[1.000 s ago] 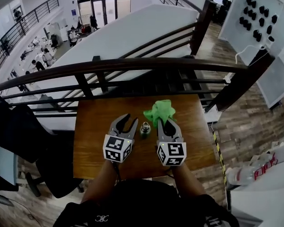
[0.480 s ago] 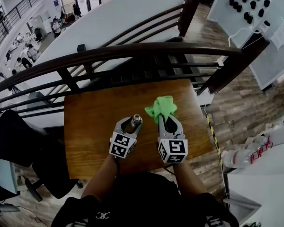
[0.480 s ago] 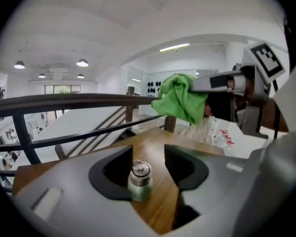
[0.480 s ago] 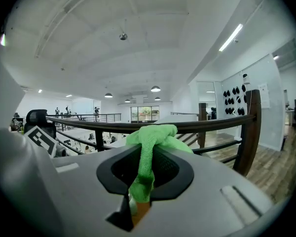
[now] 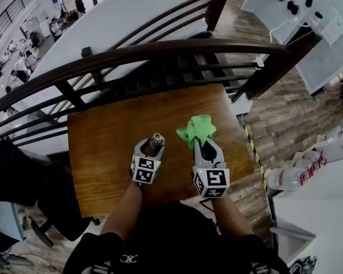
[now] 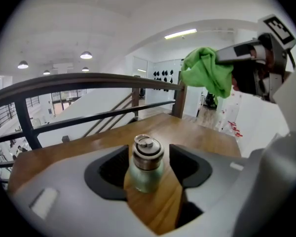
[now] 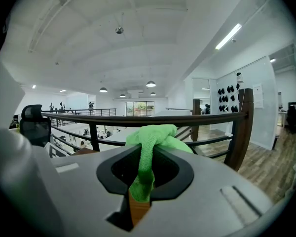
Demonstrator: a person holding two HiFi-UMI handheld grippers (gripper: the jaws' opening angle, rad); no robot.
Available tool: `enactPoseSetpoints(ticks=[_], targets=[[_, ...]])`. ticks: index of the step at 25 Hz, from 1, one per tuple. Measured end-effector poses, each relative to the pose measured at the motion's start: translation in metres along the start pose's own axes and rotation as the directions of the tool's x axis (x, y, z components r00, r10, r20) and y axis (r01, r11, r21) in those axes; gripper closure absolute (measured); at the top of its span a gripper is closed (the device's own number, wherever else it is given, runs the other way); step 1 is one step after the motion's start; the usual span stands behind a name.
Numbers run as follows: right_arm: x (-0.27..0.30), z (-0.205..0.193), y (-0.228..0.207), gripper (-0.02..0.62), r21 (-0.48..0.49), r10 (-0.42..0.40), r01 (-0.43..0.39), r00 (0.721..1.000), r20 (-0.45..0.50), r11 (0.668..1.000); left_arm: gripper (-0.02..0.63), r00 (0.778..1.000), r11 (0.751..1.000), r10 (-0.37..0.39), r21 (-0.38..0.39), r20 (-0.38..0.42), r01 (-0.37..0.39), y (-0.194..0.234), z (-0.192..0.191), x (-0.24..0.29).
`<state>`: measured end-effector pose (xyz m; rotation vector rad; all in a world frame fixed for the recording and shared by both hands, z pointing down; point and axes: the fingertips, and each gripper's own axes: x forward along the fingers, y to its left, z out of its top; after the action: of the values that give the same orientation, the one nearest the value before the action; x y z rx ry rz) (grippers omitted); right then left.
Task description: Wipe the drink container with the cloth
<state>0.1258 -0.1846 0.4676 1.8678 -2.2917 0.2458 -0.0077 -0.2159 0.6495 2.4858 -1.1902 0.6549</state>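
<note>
Our left tool (image 5: 151,148) has just been opening its jaws. They now stand wide apart on either side of the drink container (image 6: 146,165), which sits upright on the wooden worktop (image 5: 103,153), not squeezed. Our right tool (image 5: 203,148) is clamped tight on the bunched green cloth (image 7: 154,138), near the container on its right.

Grey claws (image 5: 150,145) (image 5: 202,146), black-and-white marker cubes (image 5: 146,170), black top (image 5: 160,238)

There was 1 drink container (image 6: 146,164), 1 green cloth (image 5: 196,129) and 1 wooden desk (image 5: 103,153). There were 2 tongs, the left tongs (image 5: 152,143) and the right tongs (image 5: 203,144), and 1 dark railing (image 5: 160,53).
</note>
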Motion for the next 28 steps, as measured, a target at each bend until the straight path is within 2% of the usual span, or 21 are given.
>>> enactPoseSetpoints(ticks=[4,8,14,18,23,28], targets=[[-0.004,-0.007,-0.007,0.551,0.003,-0.012,0.012,1.0,-0.013,1.0,0.318,1.0,1.0,-0.016,-0.021,-0.024,0.016,0.001,-0.008,0.021],[-0.01,-0.015,-0.014,0.551,-0.001,-0.022,0.022,0.999,-0.025,1.0,0.318,0.999,1.0,-0.004,-0.009,-0.043,0.004,0.003,-0.015,0.03],[-0.015,-0.019,-0.018,0.551,0.001,-0.026,0.027,0.999,-0.029,1.0,0.313,0.999,1.0,0.008,0.021,-0.034,-0.008,0.005,-0.015,0.03],[-0.015,-0.023,-0.014,0.551,0.004,-0.008,0.009,0.999,-0.034,1.0,0.314,1.0,0.999,-0.006,0.045,0.024,0.005,0.0,-0.004,0.023],[-0.005,-0.038,0.002,0.551,0.047,0.083,-0.08,0.994,-0.07,0.996,0.314,0.994,0.996,-0.043,0.078,0.098,0.035,-0.005,0.019,0.009],[0.016,-0.069,0.03,0.551,0.107,0.23,-0.216,0.963,-0.142,0.97,0.314,0.988,0.995,-0.048,0.099,0.149,0.034,-0.003,0.033,-0.008]])
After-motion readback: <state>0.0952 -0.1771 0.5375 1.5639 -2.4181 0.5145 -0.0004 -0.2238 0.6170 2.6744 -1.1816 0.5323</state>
